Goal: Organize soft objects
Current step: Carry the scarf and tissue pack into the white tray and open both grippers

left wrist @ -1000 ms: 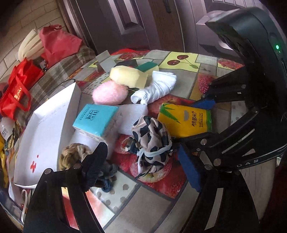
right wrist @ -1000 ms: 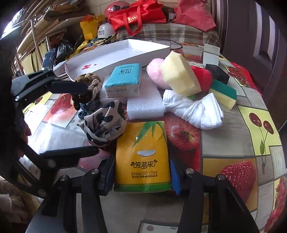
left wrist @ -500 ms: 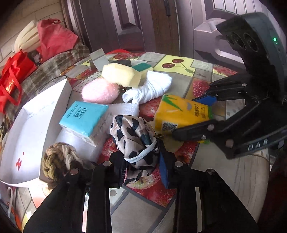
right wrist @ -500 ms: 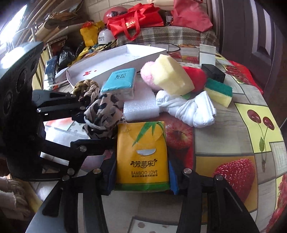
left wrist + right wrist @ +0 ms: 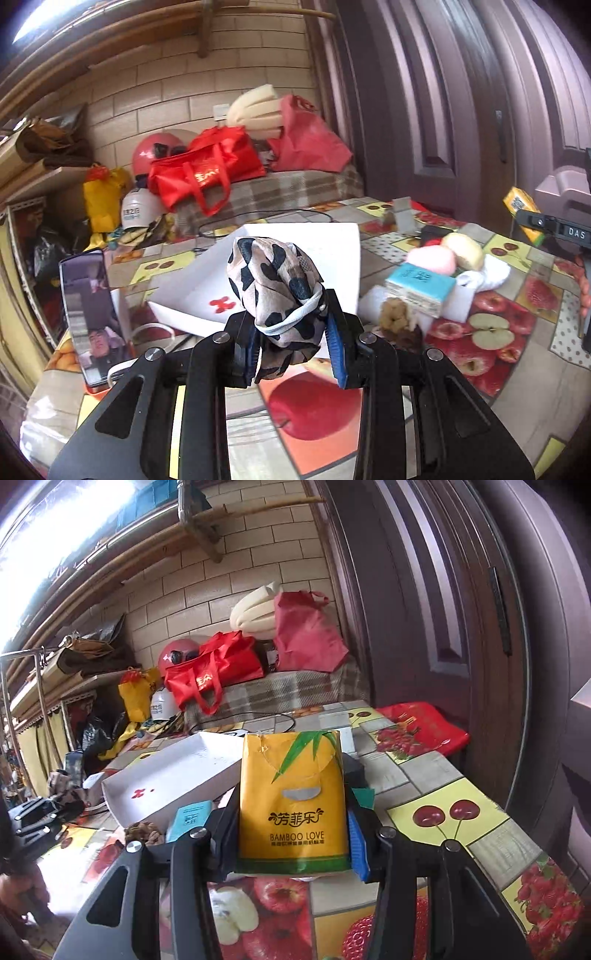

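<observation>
Both claws are loaded and off the table: the left gripper (image 5: pixel 293 341) is clenched on the spotted cloth bundle (image 5: pixel 275 286), the right gripper (image 5: pixel 293 836) grasps the yellow tissue pack (image 5: pixel 293 805). The white tray (image 5: pixel 347 266) lies just beyond; best carry both level over its rim before letting go, low.

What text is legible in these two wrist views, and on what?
"BAMBOO LOVE": yellow tissue pack in the right gripper; the Chinese characters above it and the fine line below are not legible to me.
"DAS": right gripper's black body.
Teal tissue pack, white helmet, red tote bag: print blurred.
</observation>
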`<state>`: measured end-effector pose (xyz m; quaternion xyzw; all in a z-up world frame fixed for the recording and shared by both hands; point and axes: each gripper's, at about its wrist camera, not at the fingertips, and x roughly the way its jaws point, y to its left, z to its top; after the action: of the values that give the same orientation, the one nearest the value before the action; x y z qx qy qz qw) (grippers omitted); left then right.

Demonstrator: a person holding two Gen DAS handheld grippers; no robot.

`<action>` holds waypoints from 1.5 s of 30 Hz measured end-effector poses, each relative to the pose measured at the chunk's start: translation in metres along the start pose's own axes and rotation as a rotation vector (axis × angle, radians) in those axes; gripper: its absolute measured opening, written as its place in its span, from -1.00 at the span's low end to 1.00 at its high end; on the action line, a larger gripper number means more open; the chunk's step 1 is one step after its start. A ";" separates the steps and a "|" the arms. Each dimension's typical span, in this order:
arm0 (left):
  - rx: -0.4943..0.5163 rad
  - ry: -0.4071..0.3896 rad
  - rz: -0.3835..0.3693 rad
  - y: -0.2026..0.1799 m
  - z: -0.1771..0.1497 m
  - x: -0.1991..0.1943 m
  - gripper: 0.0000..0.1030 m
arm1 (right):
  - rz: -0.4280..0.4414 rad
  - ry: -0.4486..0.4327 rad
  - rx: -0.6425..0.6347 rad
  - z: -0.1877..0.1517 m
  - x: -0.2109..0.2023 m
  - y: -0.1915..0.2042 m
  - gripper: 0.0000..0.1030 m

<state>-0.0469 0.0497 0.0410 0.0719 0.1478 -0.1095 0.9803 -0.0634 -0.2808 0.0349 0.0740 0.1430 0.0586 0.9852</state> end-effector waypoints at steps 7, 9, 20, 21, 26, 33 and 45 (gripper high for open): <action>-0.049 -0.008 0.031 0.015 -0.001 0.019 -0.42 | -0.023 -0.022 -0.018 0.004 0.014 0.013 -0.06; -0.060 -0.007 0.031 0.017 0.001 0.028 -0.42 | -0.003 0.001 -0.035 0.003 0.022 0.023 -0.06; -0.129 -0.009 0.092 0.043 0.014 0.074 -0.42 | 0.097 0.046 -0.085 -0.003 0.070 0.087 -0.06; -0.135 -0.006 0.093 0.046 0.015 0.079 -0.42 | 0.109 0.047 -0.089 -0.003 0.073 0.095 -0.06; -0.160 0.012 0.088 0.059 0.019 0.099 -0.41 | 0.182 0.072 -0.129 -0.009 0.092 0.145 -0.07; -0.170 0.030 0.119 0.069 0.027 0.124 -0.41 | 0.189 0.090 -0.103 -0.006 0.125 0.178 -0.07; -0.155 0.086 0.208 0.072 0.033 0.158 -0.38 | 0.114 0.161 -0.104 0.002 0.173 0.195 -0.03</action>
<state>0.1265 0.0834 0.0319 0.0157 0.1893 0.0077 0.9818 0.0835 -0.0656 0.0209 0.0260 0.2138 0.1277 0.9681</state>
